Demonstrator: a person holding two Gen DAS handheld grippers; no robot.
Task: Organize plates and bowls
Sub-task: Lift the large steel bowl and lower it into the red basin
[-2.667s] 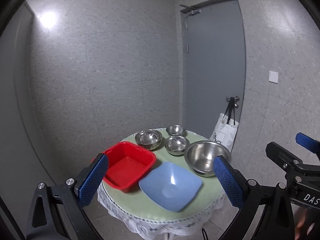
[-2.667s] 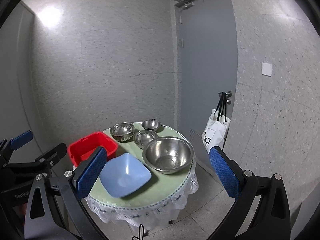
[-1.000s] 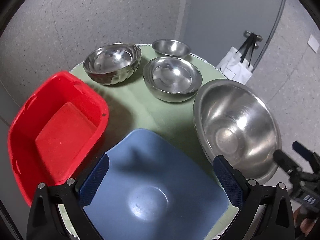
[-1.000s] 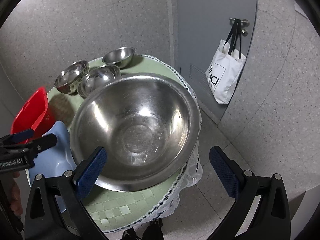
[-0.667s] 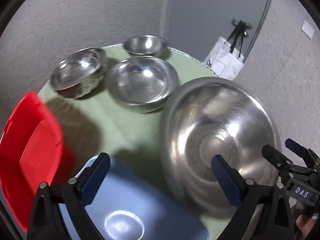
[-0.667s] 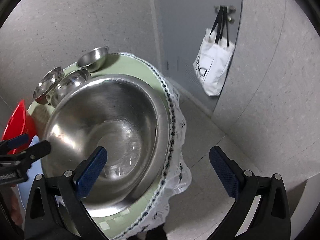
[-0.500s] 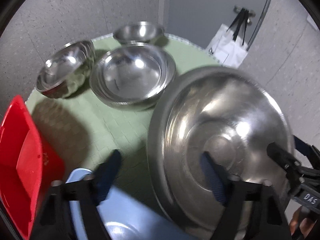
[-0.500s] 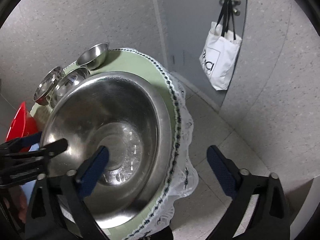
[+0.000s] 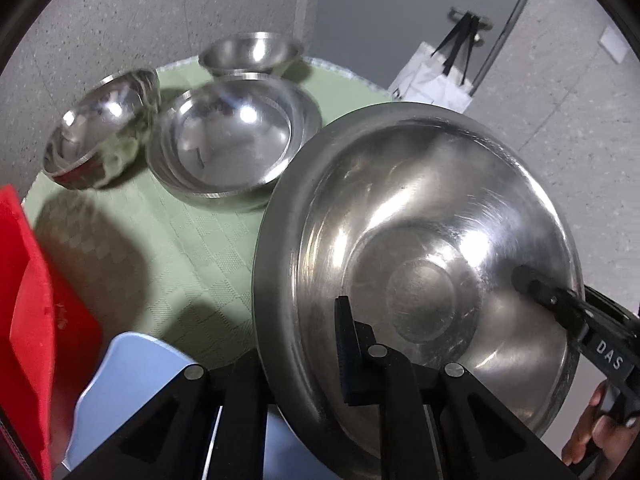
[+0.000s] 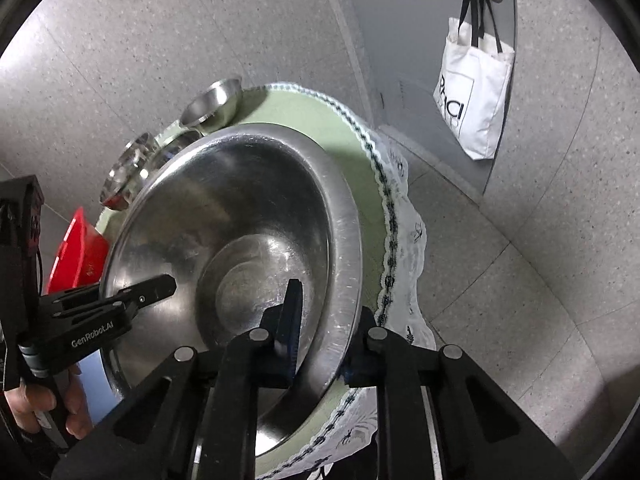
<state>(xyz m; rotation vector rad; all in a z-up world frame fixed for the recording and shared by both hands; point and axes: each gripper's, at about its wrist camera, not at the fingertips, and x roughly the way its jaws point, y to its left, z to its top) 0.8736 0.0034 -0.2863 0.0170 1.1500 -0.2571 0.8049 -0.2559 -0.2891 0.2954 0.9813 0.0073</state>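
Observation:
A large steel bowl (image 9: 432, 240) fills both views; it also shows in the right wrist view (image 10: 240, 220). My left gripper (image 9: 304, 364) is shut on its near-left rim, one finger inside the bowl and one outside. My right gripper (image 10: 324, 344) is shut on the opposite rim, one finger inside, one outside. The bowl looks tilted over the green table (image 9: 180, 240). A medium steel bowl (image 9: 232, 140), a ribbed steel bowl (image 9: 100, 132) and a small steel bowl (image 9: 252, 50) stand behind. A blue square bowl (image 9: 132, 392) lies below my left gripper.
A red plastic tub (image 9: 24, 320) stands at the table's left edge. A white tote bag (image 10: 476, 96) hangs on the grey door behind the table. The table's lace-trimmed edge (image 10: 392, 240) drops off to the tiled floor at the right.
Both grippers have come down from well above the table to the large bowl and closed on its opposite rims. The bowl now sits tilted between them.

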